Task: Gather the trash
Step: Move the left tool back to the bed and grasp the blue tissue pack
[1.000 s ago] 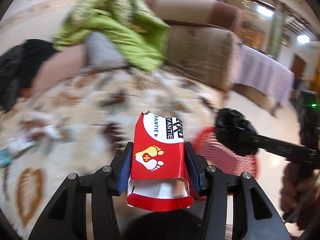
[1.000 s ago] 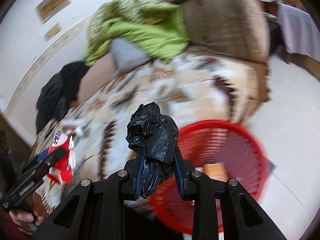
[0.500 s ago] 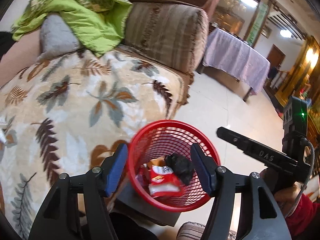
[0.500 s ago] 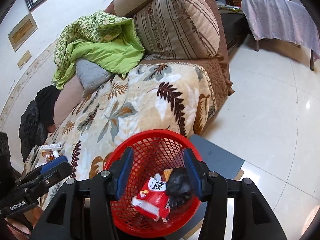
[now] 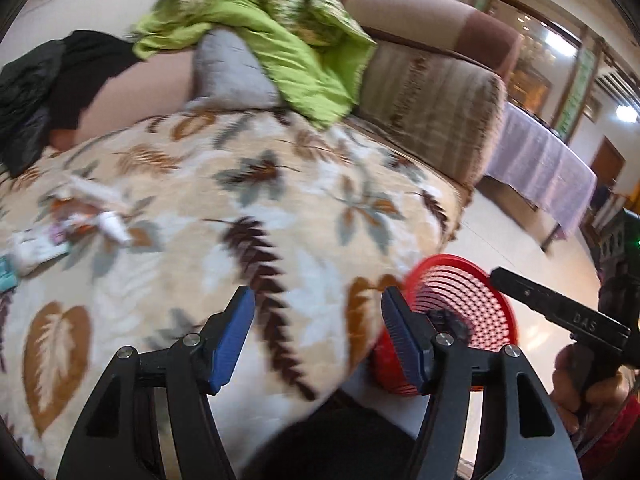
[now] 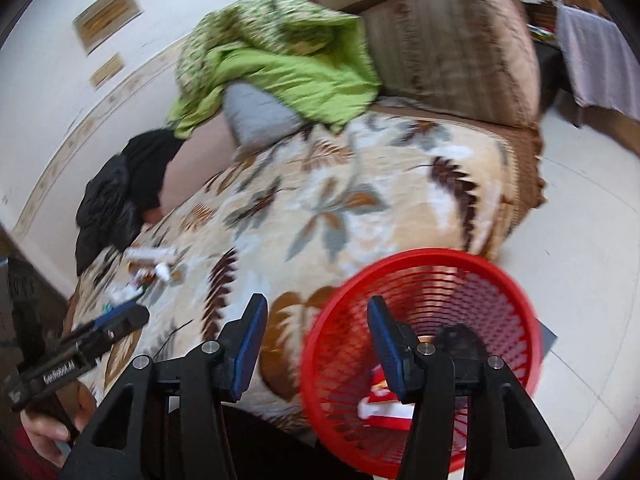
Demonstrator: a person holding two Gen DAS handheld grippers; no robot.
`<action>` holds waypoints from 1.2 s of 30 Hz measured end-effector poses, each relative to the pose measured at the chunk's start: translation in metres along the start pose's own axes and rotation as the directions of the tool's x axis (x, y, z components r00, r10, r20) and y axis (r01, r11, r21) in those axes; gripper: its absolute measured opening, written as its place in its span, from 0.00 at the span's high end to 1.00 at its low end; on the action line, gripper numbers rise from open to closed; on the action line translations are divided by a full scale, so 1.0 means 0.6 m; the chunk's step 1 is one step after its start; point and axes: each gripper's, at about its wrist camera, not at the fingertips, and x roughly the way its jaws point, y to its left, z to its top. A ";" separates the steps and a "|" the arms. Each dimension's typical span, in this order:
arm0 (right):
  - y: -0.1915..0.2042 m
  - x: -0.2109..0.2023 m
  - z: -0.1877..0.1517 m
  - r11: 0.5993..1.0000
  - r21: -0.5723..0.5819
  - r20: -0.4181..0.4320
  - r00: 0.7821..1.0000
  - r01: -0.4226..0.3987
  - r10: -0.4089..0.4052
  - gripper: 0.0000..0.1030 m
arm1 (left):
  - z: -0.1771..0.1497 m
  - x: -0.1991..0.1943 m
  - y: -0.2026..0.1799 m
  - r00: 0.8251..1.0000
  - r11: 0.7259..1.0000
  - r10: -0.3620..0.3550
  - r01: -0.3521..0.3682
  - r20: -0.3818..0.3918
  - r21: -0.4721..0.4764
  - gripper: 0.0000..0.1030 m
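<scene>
Beside the sofa, both the left tongs and right tongs now gape empty, their wrapper and black bag dropped into the red basket, leaving litter to fetch.

A plush leaf-print blanket is being shown beside the glossy red plastic mesh basket; beyond it, shiny floor tiles are being seen.
</scene>
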 end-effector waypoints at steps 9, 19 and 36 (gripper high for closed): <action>0.118 0.088 -0.014 0.988 -0.103 -0.118 0.987 -0.118 0.106 0.45 | -0.061 -0.081 0.170 0.978 0.971 0.206 -0.202 0.015 -0.125 0.37; 0.314 0.195 -0.033 0.926 -0.262 -0.215 0.952 -0.271 0.218 0.45 | -0.077 -0.157 0.403 0.907 0.856 0.420 -0.397 -0.001 -0.331 0.37; 0.343 0.261 -0.070 0.905 -0.264 -0.302 0.920 -0.332 0.249 0.45 | 0.028 -0.021 0.714 0.957 0.747 0.287 -0.243 -0.030 -0.619 0.37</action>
